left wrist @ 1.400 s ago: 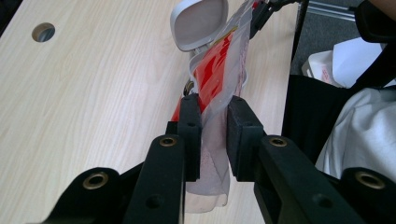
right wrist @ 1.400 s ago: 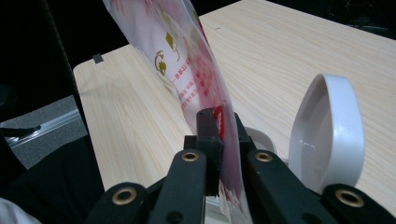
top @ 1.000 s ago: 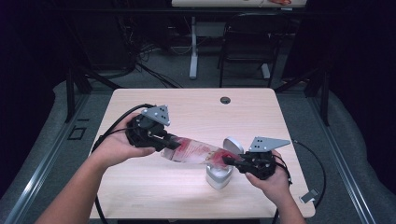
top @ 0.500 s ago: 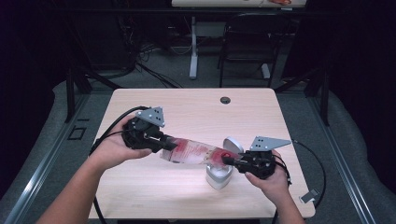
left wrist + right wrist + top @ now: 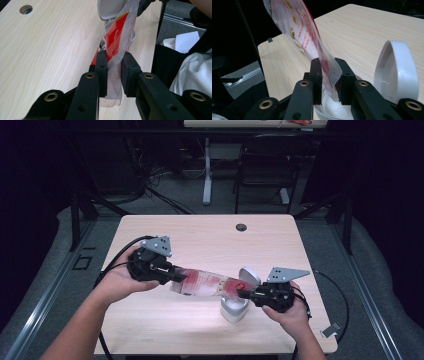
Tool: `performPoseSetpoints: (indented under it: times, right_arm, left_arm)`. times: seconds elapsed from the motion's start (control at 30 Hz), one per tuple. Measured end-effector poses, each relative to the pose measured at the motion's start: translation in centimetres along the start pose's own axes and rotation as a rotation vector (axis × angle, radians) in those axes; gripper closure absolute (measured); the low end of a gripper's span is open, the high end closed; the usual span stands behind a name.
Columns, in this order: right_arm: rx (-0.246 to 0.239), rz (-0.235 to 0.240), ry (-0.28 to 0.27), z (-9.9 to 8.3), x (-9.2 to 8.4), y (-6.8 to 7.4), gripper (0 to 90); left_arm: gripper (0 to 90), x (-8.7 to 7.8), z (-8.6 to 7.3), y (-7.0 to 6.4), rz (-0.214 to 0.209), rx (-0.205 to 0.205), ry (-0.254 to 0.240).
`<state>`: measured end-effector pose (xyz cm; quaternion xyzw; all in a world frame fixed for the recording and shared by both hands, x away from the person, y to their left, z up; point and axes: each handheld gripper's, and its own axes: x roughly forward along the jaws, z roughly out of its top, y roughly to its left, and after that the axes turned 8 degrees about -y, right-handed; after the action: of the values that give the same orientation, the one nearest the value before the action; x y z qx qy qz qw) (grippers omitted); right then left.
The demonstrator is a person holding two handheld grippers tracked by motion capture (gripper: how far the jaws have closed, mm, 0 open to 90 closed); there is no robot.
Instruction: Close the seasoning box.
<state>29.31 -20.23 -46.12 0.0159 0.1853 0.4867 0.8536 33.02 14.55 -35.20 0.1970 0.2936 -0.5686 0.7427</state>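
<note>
High view, left tongs (image 5: 176, 275) gripping red pouch (image 5: 210, 283), right tongs (image 5: 242, 293) seemingly loosening

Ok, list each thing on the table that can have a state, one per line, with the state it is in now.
Plastic pouch: stretched in the air between both grippers, lower end over the container.
White container: upright on the table, hinged lid flipped open.
Left gripper: shut on the pouch's upper end.
Right gripper: jaws have just been opening; the pouch's lower end sits between them with a gap at one pad.
</note>
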Motion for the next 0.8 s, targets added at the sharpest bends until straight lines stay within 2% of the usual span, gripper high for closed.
performPoseSetpoints:
  times: [0.23,0.6,0.8]
  right_arm:
    - [-0.001,0.008,0.002,-0.2,0.3,0.0,79.2]
    - [0.014,0.018,-0.001,-0.4,0.4,0.0,78.6]
    - [-0.017,0.009,-0.005,-0.2,0.6,0.3,82.8]
  left_arm:
    - [77.7,-0.2,-0.8,0.1,-0.002,-0.012,-0.009]
    - [77.7,-0.2,-2.0,0.2,-0.008,-0.023,-0.048]
    - [77.3,-0.3,-2.6,0.4,-0.004,-0.035,-0.059]
